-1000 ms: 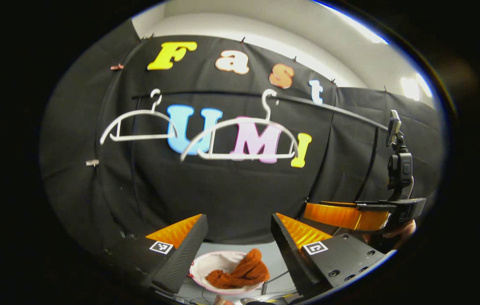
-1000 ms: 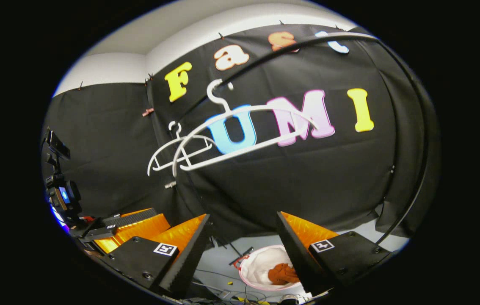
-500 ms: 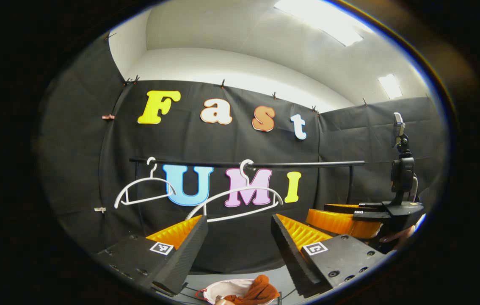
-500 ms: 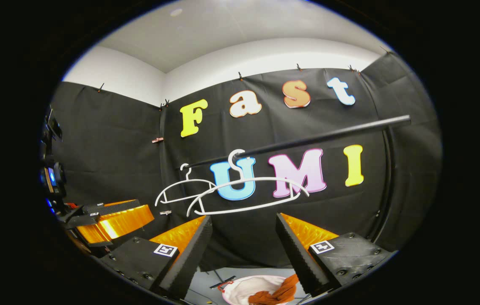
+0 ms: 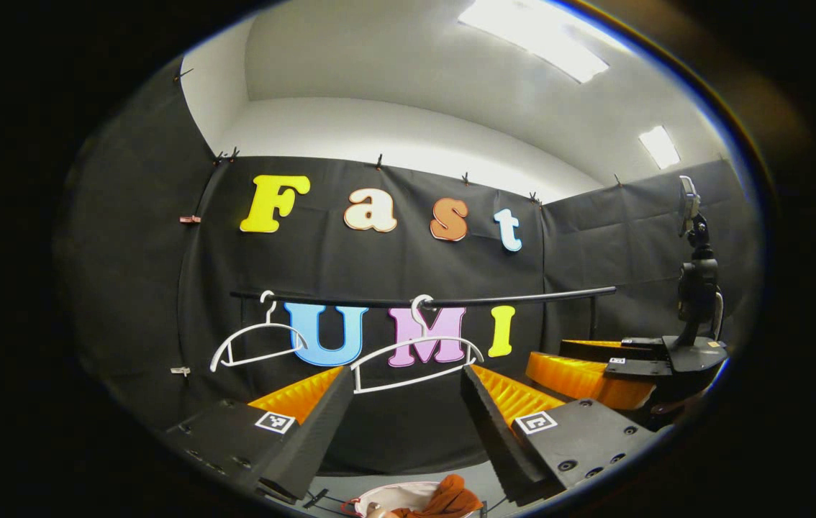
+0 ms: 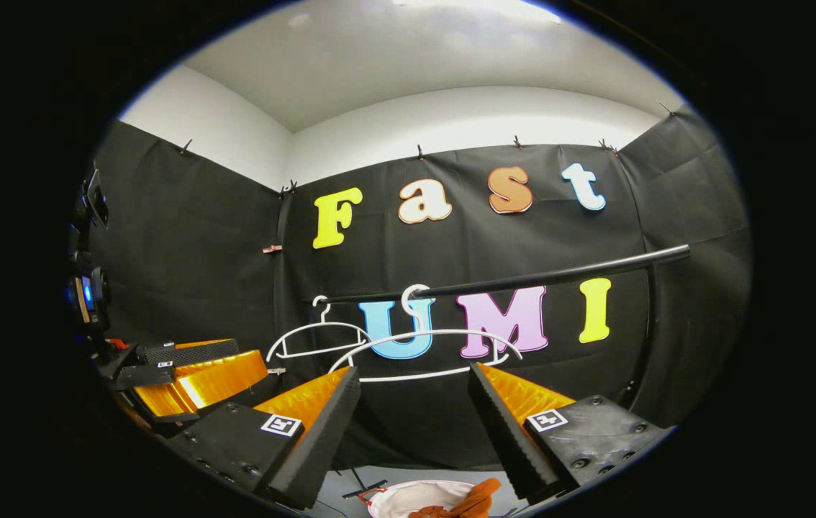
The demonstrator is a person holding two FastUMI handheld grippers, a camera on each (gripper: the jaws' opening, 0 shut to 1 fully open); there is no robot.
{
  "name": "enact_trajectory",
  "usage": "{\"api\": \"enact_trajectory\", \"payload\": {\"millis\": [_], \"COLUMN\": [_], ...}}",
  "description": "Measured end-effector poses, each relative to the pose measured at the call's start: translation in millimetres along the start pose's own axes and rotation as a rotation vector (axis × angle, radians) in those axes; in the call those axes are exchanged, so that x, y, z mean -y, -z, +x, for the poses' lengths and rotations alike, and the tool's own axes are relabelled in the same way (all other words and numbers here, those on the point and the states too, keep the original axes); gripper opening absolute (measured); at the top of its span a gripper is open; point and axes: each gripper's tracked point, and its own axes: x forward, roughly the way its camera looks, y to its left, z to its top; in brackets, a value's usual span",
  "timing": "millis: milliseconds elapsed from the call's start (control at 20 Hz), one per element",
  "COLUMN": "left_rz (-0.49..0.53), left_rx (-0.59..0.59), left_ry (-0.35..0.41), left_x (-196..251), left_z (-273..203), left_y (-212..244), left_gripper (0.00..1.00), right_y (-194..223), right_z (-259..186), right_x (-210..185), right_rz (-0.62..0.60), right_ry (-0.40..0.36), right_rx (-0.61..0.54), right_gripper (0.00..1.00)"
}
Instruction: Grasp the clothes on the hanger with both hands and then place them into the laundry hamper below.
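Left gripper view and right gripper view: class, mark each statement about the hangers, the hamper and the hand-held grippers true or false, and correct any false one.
1. Two white hangers hang on the black rail. True.
2. A garment hangs on a hanger. False: both hangers are bare.
3. An orange garment lies in the laundry hamper. True.
4. The left hand-held gripper is shut on cloth. False: it is open and holds nothing.
5. The right hand-held gripper is open. True.
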Motion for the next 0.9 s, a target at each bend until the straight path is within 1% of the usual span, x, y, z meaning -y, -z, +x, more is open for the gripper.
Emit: {"api": "enact_trajectory", "payload": {"millis": [50,100,300,350,400,600,650,700,750,800,900], "left_rz": [0.007,0.016,0.04,0.039,0.038,0.024,0.022,0.023,0.026,0.028,0.028], "left_rx": [0.007,0.012,0.017,0.018,0.021,0.033,0.033,0.032,0.031,0.029,0.023], "left_ry": [-0.005,-0.009,-0.018,-0.018,-0.019,-0.02,-0.019,-0.021,-0.025,-0.029,-0.031], "left_x": [-1,-3,-3,-3,-3,-2,-3,-4,-5,-6,-6], "left_z": [-1,-2,-1,0,1,4,4,5,5,6,6], "left_y": [-4,-6,-7,-6,-7,-10,-10,-9,-9,-9,-7], "left_gripper": [0.95,0.95,0.95,0.92,0.95,0.95,0.95,0.95,0.92,0.95,0.95], "right_y": [-3,-6,-13,-15,-16,-22,-22,-22,-21,-21,-20], "right_z": [0,-1,-3,-4,-4,-5,-6,-6,-6,-6,-5], "right_x": [1,3,-1,0,1,4,7,9,9,8,8], "right_rz": [-0.008,-0.016,-0.02,-0.027,-0.032,-0.038,-0.043,-0.043,-0.04,-0.034,-0.033], "right_ry": [0.007,0.013,0.009,0.01,0.012,0.019,0.025,0.031,0.031,0.03,0.03], "right_rx": [0.008,0.016,0.036,0.039,0.044,0.057,0.056,0.053,0.051,0.048,0.048], "right_gripper": [0.95,0.98,0.98,0.98,0.98,0.98,1.0,0.98,0.98,0.98,0.97]}}
